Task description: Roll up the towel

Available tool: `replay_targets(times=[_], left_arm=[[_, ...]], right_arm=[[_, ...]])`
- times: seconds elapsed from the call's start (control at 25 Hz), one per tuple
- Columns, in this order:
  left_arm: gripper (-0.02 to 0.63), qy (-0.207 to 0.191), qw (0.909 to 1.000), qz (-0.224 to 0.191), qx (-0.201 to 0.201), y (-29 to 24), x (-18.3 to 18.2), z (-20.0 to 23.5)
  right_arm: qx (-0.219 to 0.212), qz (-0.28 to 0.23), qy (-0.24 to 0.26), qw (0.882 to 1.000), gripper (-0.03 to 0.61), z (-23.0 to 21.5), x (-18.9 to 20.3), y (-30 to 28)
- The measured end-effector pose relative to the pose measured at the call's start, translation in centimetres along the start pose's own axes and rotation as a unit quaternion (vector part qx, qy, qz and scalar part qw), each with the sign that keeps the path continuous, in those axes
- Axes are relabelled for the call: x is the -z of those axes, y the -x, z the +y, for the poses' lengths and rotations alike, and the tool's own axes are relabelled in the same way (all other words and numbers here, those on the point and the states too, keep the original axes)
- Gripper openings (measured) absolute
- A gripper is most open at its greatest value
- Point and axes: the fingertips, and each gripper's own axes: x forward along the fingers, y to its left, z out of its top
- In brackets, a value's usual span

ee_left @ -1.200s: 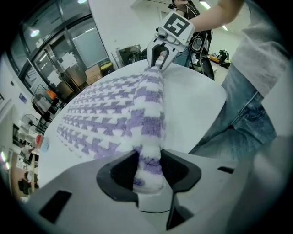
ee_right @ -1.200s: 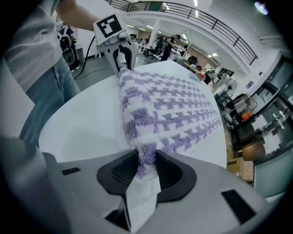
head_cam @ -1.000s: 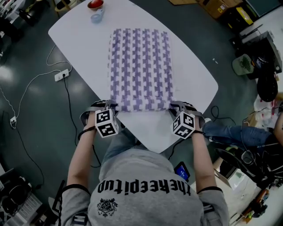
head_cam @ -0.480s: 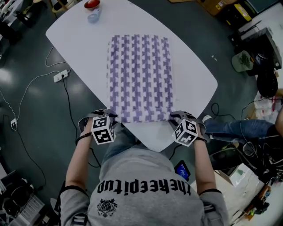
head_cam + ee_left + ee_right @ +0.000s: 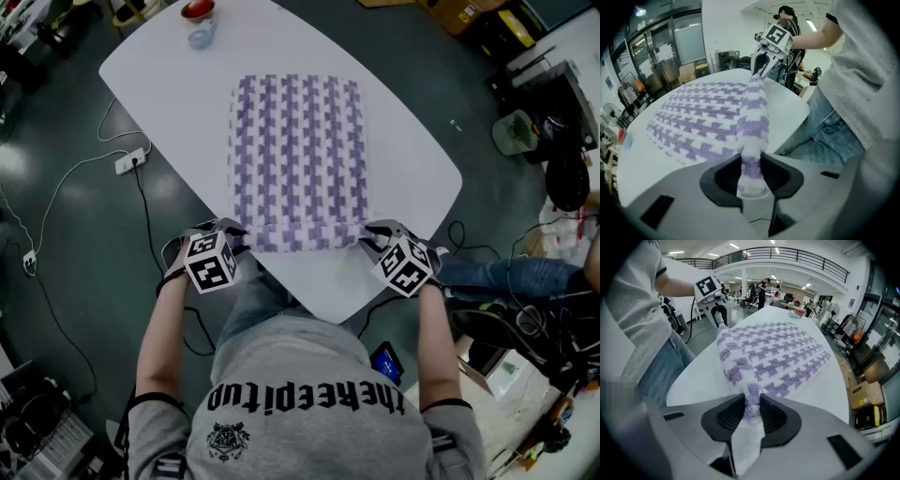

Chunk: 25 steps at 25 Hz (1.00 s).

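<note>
A white oval table [image 5: 403, 141] stands on dark floor [image 5: 56, 300] beside a power strip [image 5: 130, 160].

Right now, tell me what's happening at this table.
A person holds a gripper in each hand. The left gripper and right gripper are each shut on a near corner of the towel, which lies on the table. The near edge is bunched into a ridge between them; the rest lies flat, not yet rolled.

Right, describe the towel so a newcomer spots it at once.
On the white oval table, the towel lies spread down the middle, its near corners pinched by the left tool and right tool. It is the only cloth there: white with a purple houndstooth pattern, dwarfing the small red thing at the far corner.
</note>
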Motion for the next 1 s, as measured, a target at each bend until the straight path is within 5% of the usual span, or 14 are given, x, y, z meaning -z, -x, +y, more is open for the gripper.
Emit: replay_targets(times=[1.0], left_arm=[[0.112,0.025,0.9947,0.004,-0.099,-0.4,-0.9,7.3]], right_arm=[[0.104,0.017,0.0,0.994,0.09,-6.2,-1.2,-2.5]])
